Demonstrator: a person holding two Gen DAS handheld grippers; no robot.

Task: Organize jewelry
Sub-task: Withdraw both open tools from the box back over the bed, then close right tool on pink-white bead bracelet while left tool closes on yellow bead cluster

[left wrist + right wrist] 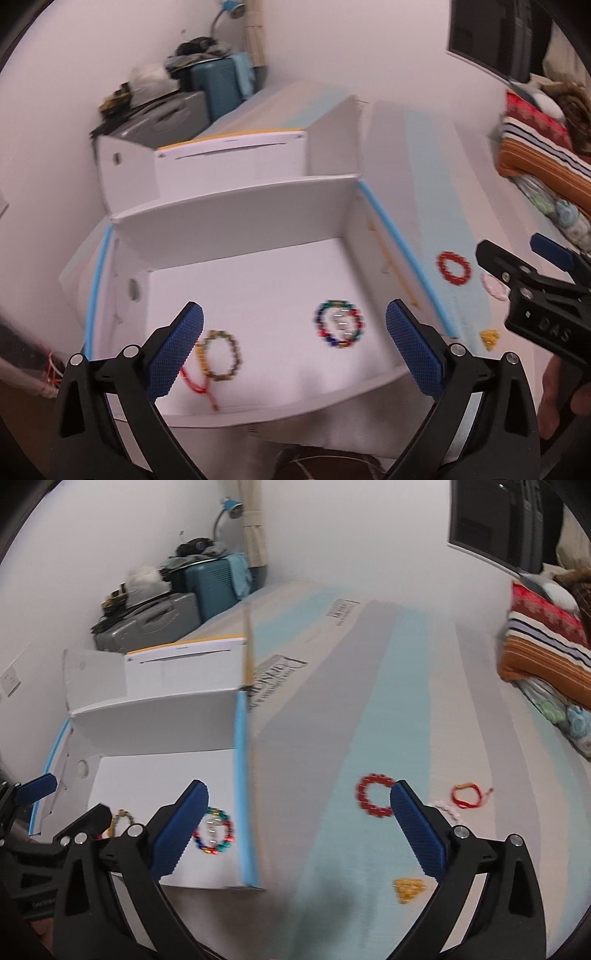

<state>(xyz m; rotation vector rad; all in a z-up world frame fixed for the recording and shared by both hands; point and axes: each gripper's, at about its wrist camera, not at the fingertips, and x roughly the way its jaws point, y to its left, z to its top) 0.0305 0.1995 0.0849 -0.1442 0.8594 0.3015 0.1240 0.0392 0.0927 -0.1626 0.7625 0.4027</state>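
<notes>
From my left wrist view, the left gripper [294, 345] gapes wide and empty over a white cardboard box [236, 225]; inside lie a multicolored bead bracelet [340, 324] and an olive-and-yellow beaded bracelet [221, 356] (slightly blurred).

From my right wrist view, the right gripper [298, 829] is also wide open, holding nothing, above the striped bench [369, 701], near a red bead ring [375, 800] and a yellow beaded triangle [407, 889].

The right claw's finger [417, 834] hides part of the motion-blurred red bracelet [373, 800].
</notes>
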